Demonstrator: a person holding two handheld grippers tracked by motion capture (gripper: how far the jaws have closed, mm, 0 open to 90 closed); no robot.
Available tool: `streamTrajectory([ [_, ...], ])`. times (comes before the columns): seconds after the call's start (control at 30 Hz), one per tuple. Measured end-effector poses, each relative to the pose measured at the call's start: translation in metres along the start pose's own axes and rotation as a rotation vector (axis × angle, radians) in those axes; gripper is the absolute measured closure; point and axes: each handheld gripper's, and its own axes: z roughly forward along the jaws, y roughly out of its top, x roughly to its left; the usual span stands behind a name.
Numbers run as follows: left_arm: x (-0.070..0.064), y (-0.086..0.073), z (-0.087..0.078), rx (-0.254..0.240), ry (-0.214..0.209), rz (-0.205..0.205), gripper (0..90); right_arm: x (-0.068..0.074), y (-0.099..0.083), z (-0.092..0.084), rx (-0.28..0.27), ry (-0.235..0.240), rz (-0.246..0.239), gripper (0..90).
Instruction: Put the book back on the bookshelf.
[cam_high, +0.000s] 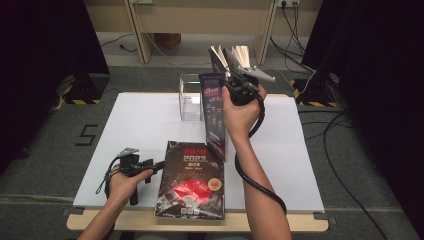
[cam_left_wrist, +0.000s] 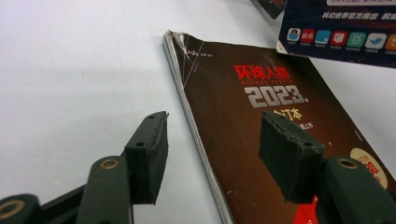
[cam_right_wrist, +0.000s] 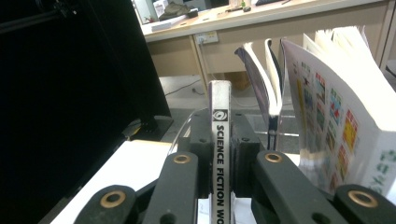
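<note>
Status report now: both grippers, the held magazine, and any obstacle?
Right gripper shut on magazine, held upright above table. Left gripper open beside dark book. Clear box stands close behind.

We note a glossy paper cover, creased at the corner, on the dark 2023 magazine (cam_left_wrist: 261, 135). The white table sheet (cam_high: 145, 125) looks matt and smooth. The clear box (cam_high: 190, 97) appears glossy plastic. The left gripper's pads (cam_left_wrist: 152, 156) look matt, rubbery.
</note>
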Motion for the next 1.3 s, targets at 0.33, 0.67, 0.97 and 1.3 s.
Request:
streamTrajectory([
  [0.33, 0.001, 0.000, 0.000, -0.001, -0.004, -0.004, 41.7, -0.001, 0.006, 0.008, -0.021, -0.022, 0.001, 82.8],
  [0.67, 0.002, 0.000, -0.001, 0.000, 0.001, -0.004, 41.5, -0.001, 0.015, 0.013, -0.052, -0.039, 0.010, 82.8],
  [0.97, 0.002, -0.002, -0.001, 0.007, 0.000, -0.003, 41.5, 0.000, 0.021, 0.019, -0.067, -0.053, -0.002, 82.8],
  [1.3, 0.003, -0.003, 0.000, 0.008, -0.002, -0.007, 41.5, -0.001, 0.027, 0.034, -0.081, -0.065, 0.004, 82.8],
])
